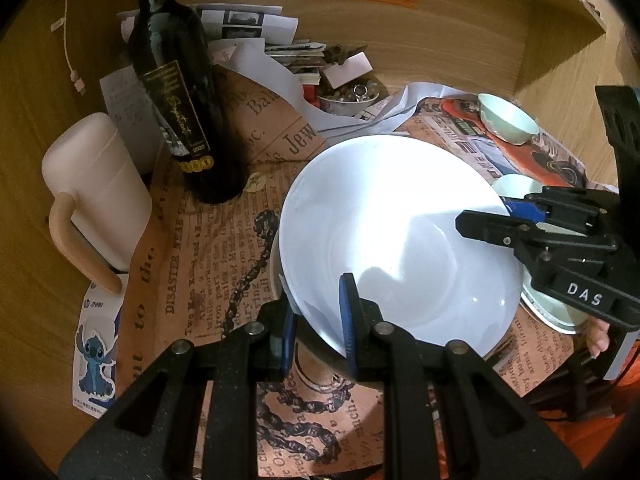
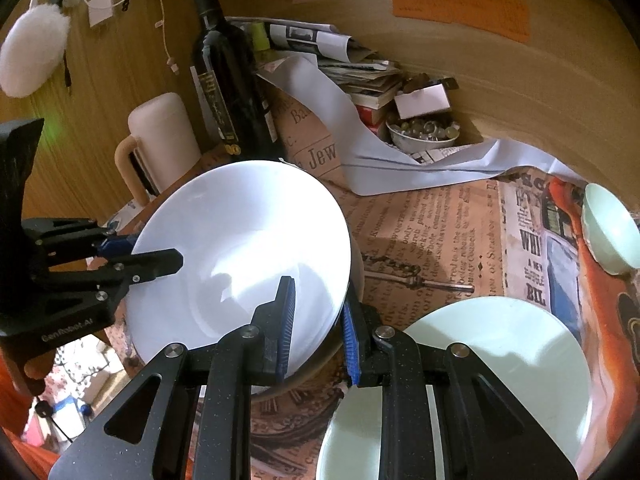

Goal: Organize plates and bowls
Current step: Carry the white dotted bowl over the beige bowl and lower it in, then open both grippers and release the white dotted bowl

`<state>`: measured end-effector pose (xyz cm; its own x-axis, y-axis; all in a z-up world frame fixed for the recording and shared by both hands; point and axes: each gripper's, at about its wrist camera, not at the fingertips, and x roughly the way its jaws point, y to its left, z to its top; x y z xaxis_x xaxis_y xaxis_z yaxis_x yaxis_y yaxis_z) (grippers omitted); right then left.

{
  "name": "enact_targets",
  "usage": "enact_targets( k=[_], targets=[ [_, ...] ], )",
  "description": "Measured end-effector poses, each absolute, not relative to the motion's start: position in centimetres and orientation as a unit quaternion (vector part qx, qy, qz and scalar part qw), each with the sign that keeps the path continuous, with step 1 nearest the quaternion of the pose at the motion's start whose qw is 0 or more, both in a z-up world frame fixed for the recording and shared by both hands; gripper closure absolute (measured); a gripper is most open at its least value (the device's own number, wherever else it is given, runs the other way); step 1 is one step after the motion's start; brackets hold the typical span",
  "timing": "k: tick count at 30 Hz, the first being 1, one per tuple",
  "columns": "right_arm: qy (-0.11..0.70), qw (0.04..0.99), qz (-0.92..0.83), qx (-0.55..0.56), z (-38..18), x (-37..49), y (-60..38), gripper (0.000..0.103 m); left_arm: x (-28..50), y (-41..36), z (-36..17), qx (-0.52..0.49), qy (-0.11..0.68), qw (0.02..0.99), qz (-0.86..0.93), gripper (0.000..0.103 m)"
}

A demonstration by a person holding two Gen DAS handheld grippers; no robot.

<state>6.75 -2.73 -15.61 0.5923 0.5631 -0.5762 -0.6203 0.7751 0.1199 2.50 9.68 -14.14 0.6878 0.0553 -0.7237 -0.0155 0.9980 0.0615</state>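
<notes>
The large white plate [image 1: 400, 240] is tilted above the newspaper-print table cover [image 1: 224, 248], and both grippers hold it. The left gripper [image 1: 316, 320] is closed on the plate's rim at about 6 o'clock in the left wrist view, one blue pad [image 1: 347, 320] on the upper face and the other pad below. The right gripper [image 2: 316, 328] is closed on the opposite rim; in the right wrist view this is the plate's edge at about 5 o'clock.

In the left wrist view, a small pale green bowl [image 1: 508, 120] stands at 2 o'clock from the plate, well apart from it. A pale green plate [image 2: 500, 376] lies flat on the cover at 4 o'clock from the white plate in the right wrist view, under the right gripper's finger.

A dark wine bottle [image 1: 176, 92] stands upright at 10 o'clock from the plate, and a cream jug with a handle [image 1: 92, 196] is at 9 o'clock, beside the bottle. A small bowl of beads [image 2: 424, 136] sits near the back wall, among papers.
</notes>
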Motion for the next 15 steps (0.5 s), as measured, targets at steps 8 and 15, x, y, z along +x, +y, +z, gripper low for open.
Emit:
enact_targets(
  k=[8, 15],
  targets=[
    [0.306, 0.89, 0.335, -0.055, -15.62, 6.72, -2.78, 0.083, 2.51, 9.81, -13.97, 0.016, 0.401, 0.916, 0.016, 0.083],
    [0.294, 0.901, 0.314, -0.052, -15.1, 6.51, -3.11, 0.081, 2.82, 9.72, -14.14, 0.027, 0.404, 0.914, 0.022, 0.083]
  ],
)
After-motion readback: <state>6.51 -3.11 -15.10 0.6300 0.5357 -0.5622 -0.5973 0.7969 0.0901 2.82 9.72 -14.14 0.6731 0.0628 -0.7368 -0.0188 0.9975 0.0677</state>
